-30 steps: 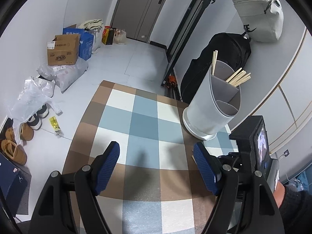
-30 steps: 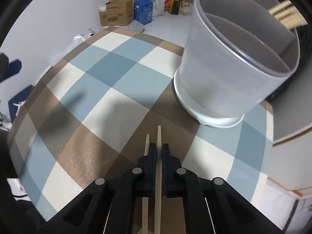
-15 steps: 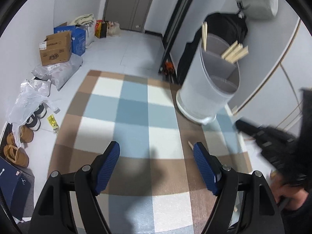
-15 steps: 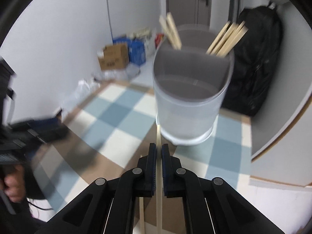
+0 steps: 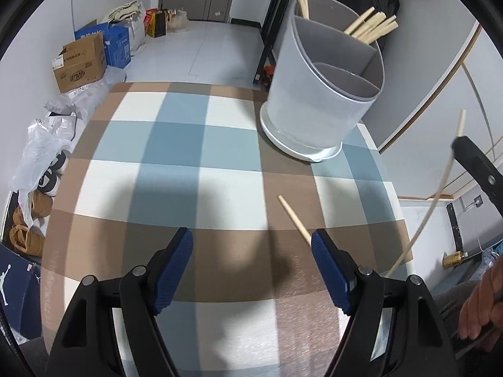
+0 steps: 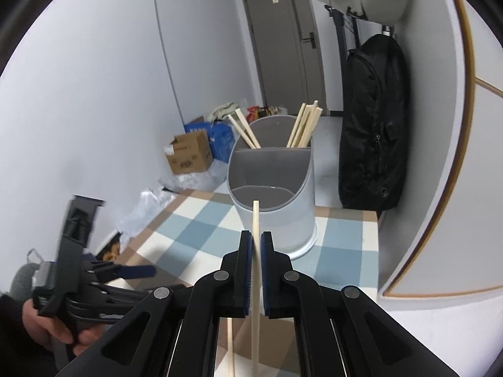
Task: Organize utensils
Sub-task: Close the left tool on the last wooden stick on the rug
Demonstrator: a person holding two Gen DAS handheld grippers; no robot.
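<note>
My right gripper (image 6: 256,239) is shut on a wooden chopstick (image 6: 255,220) and holds it lifted, pointing at the grey utensil holder (image 6: 273,194). The holder stands on the checked table and has several chopsticks in its two back compartments; the front one looks empty. In the left wrist view the holder (image 5: 323,94) is at the far right, and the held chopstick (image 5: 440,188) shows in the air at the right edge. A second chopstick (image 5: 294,218) lies on the tablecloth, just in front of my open, empty left gripper (image 5: 251,251).
The checked tablecloth (image 5: 176,157) covers the table, whose right edge lies near a white wall. A black backpack (image 6: 374,125) hangs behind the holder. Cardboard boxes (image 5: 80,62), bags and shoes sit on the floor to the left.
My right gripper has lifted one chopstick off the table and raised it level with the holder. The other chopstick stays on the cloth. My left gripper drew back and tilted down slightly, staying open.
</note>
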